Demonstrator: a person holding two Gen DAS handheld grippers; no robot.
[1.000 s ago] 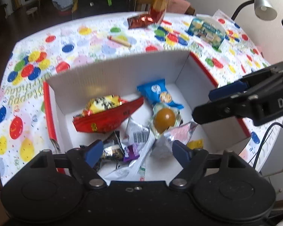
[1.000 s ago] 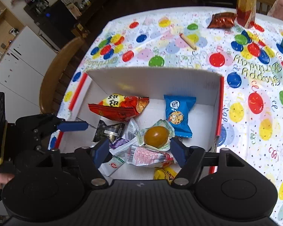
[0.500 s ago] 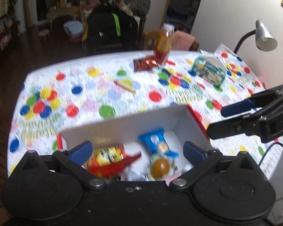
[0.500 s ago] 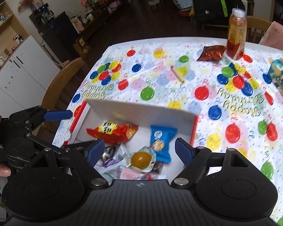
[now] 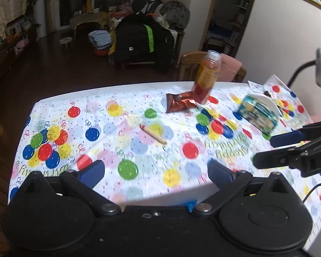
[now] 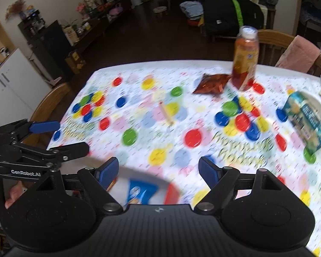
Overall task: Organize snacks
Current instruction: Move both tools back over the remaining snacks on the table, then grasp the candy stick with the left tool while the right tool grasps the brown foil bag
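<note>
at the far left of the right wrist view a hand holds the left gripper, its jaws spread apart with nothing between them, hanging over the table's left edge near a wooden chair. just right of it, low in the frame, the white box with a red edge shows blurred, with a blue snack packet inside; the rest of its contents are hidden behind the gripper body. the right gripper hovers above the box's far wall, jaws wide apart and empty. beyond, on the balloon-print tablecloth, a thin stick snack lies near the middle, well apart from the box. further right and back, a dark red foil snack bag lies touching the base of an orange drink bottle. at the right edge sits a blue-green tissue pack.
</note>
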